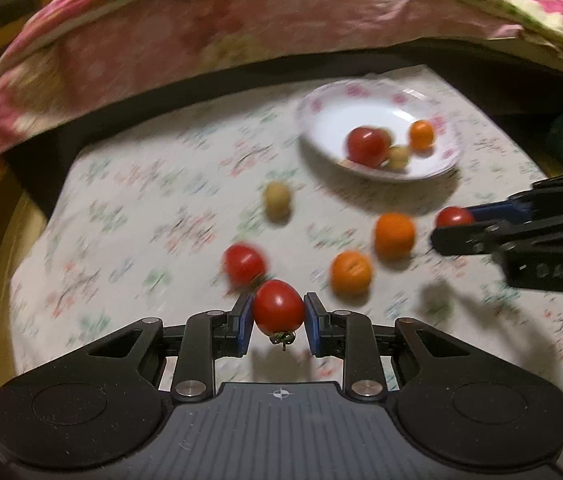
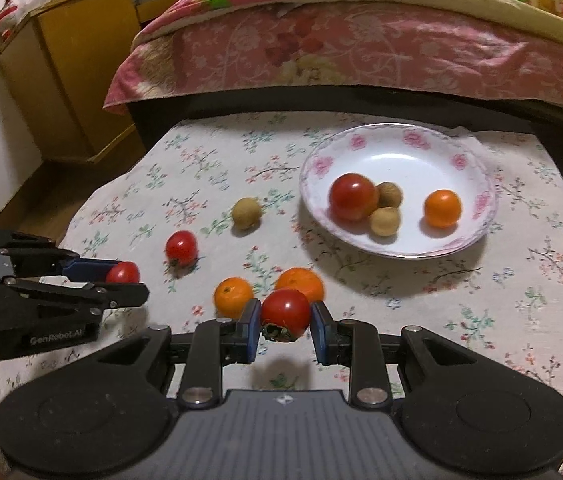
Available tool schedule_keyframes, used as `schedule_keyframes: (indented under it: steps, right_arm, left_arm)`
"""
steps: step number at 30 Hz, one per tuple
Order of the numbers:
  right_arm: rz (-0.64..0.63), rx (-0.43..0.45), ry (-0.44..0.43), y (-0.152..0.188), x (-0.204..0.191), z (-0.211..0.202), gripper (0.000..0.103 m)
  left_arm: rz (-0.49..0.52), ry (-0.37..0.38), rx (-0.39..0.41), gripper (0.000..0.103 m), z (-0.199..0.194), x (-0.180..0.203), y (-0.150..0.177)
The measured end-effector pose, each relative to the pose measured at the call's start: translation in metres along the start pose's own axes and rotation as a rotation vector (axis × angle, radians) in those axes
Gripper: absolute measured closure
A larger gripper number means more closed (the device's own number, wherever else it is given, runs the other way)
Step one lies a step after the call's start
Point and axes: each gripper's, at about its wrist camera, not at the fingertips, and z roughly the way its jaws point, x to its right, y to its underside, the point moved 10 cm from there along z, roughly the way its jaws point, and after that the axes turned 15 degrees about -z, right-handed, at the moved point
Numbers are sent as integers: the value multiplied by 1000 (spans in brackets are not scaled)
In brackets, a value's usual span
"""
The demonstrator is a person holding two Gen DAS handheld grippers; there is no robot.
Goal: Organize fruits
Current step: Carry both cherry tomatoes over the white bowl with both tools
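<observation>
My left gripper is shut on a red tomato held above the cloth; it shows at the left of the right wrist view. My right gripper is shut on another red tomato; it shows at the right of the left wrist view. A floral plate holds a tomato, an orange and two longans. On the cloth lie two oranges, a tomato and a longan.
The table has a floral cloth. A bed with a pink quilt runs along the far edge. A yellow wooden cabinet stands at the far left.
</observation>
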Motion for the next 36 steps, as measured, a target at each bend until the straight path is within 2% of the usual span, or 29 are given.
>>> schedule_keyframes:
  steps: [7,15,25,36]
  right_arm:
    - [26,32,19,-3,15,-8,76]
    - [46,52,59,-13,37,-10,76]
    - [85,76,111,-38,85,5,76]
    - [123,72,149,-55,130,35,76]
  left_arm:
    - [35,60,30,69,6,36,-17]
    - [32,99,66,69,18,55,-49]
    - [31,114,91,68,50,76,-97]
    - [39,108,89,67,84,88,-124]
